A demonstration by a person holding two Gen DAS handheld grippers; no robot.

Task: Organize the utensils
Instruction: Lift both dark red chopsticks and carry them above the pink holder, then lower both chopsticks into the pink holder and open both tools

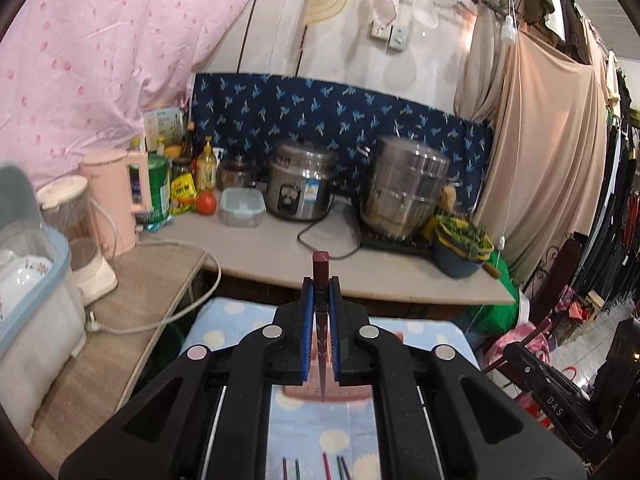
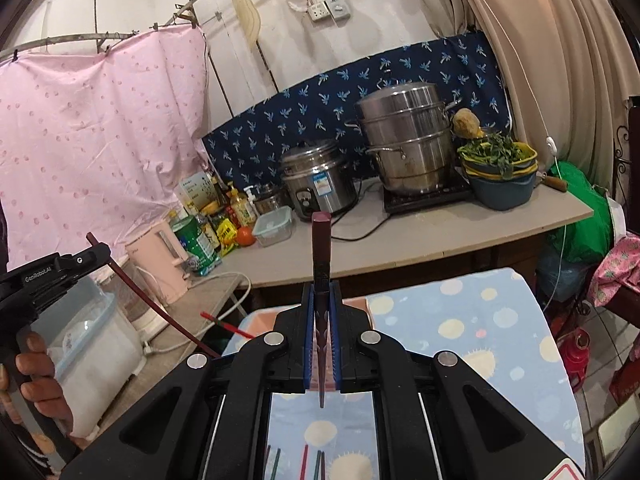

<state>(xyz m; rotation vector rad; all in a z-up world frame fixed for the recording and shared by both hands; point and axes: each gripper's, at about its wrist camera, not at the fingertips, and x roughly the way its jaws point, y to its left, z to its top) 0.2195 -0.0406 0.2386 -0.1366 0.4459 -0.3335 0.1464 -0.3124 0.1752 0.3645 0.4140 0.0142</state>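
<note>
My left gripper [image 1: 321, 284] is shut on a dark red chopstick [image 1: 320, 270] that stands upright between its blue pads, held above the blue dotted cloth [image 1: 240, 316]. My right gripper [image 2: 321, 286] is shut on a second dark red chopstick [image 2: 321, 240], also upright. In the right wrist view the left gripper [image 2: 98, 250] shows at the left with its chopstick [image 2: 160, 312] slanting down. Several more chopsticks [image 1: 326, 466] lie on the cloth below, also seen in the right wrist view [image 2: 305, 460]. A red and green chopstick [image 2: 228, 326] lies at the cloth's left edge.
A counter [image 1: 280, 248] behind holds a rice cooker [image 1: 300, 184], a steel steamer pot [image 1: 408, 188], a blue basin of greens [image 1: 460, 248], a lidded box [image 1: 242, 206], bottles and a pink kettle [image 1: 116, 196]. A plastic dish bin [image 1: 36, 280] stands at left.
</note>
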